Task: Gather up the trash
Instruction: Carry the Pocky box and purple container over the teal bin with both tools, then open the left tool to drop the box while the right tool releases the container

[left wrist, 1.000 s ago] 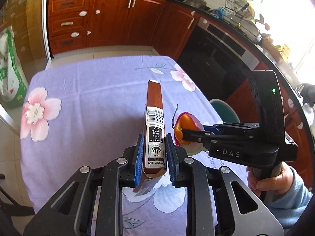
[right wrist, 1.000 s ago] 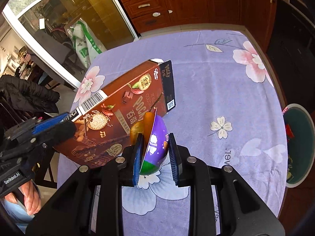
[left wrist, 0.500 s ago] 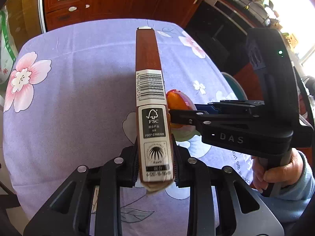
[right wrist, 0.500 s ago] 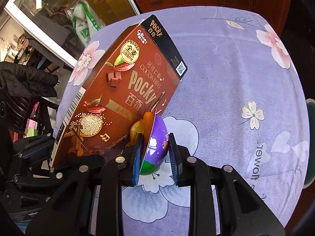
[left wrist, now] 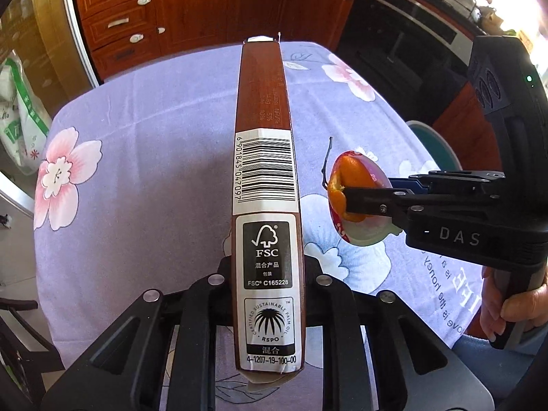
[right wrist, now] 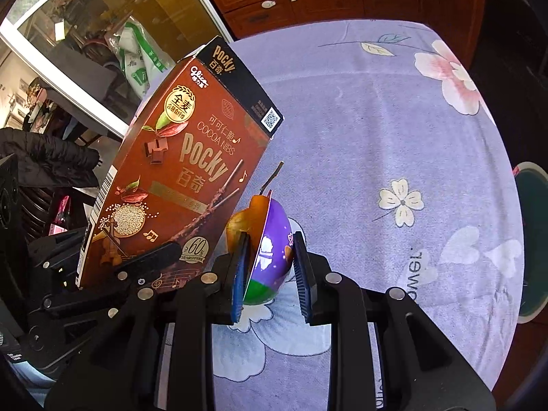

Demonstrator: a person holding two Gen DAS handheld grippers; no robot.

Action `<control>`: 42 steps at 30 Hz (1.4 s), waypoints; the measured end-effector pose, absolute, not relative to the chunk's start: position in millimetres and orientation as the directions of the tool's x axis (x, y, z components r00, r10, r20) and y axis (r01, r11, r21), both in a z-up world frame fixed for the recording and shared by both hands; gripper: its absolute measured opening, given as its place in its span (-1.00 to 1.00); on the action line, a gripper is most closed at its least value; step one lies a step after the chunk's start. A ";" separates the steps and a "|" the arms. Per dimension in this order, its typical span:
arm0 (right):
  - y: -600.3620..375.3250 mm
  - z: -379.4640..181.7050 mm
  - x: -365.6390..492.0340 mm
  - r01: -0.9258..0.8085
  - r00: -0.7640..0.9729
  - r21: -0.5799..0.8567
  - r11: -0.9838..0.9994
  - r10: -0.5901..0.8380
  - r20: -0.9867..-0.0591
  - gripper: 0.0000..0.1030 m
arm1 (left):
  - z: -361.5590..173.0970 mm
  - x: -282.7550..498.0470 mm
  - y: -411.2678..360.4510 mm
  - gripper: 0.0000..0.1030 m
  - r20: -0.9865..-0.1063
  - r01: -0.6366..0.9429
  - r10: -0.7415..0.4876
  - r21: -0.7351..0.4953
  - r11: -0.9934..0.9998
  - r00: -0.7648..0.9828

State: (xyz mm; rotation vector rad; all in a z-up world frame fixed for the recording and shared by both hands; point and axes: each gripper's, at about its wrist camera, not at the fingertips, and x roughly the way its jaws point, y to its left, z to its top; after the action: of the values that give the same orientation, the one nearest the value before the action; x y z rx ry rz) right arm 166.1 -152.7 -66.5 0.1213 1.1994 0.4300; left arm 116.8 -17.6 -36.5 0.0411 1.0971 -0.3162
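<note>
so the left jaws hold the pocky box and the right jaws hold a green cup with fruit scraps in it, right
Nearly. The right wrist view shows the cup between the right gripper jaws is mostly purple, green only at its base. The left gripper does hold the Pocky box, and fruit scraps sit in the cup.

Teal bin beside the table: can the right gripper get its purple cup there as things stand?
Probably yes: the right gripper holds the purple cup, and bare tablecloth separates it from the teal bin.

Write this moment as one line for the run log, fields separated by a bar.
left gripper: closing on brown Pocky cardboard box | right gripper: shut on purple foil cup with orange peel | both above lilac flowered tablecloth
</note>
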 end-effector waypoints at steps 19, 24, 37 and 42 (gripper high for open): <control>-361.5 -16.0 109.0 0.009 0.554 0.401 0.916 0.329 -0.765 -0.54 | 8.6 127.9 -175.0 -0.63 -0.855 0.528 -0.350 -0.108 0.842 0.383; -431.9 -23.4 88.8 0.136 0.595 0.418 0.898 0.264 -0.759 -0.54 | 5.4 142.1 -239.5 -0.63 -0.884 0.613 -0.378 -0.142 0.777 0.274; -519.3 -63.2 79.9 0.312 0.557 0.415 0.854 0.189 -0.809 -0.53 | -57.6 181.7 -368.0 -0.44 -0.945 0.624 -0.322 -0.221 0.750 0.052; -531.1 -72.6 88.8 0.327 0.544 0.411 0.851 0.186 -0.818 -0.53 | -56.1 192.8 -377.6 0.20 -0.933 0.611 -0.344 -0.210 0.763 0.110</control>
State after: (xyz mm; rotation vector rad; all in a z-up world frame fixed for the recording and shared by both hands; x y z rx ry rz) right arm 88.8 -531.1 -72.6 0.5709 1.0070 -0.0891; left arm 192.8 -377.6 -56.1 0.2515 1.2811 -0.7126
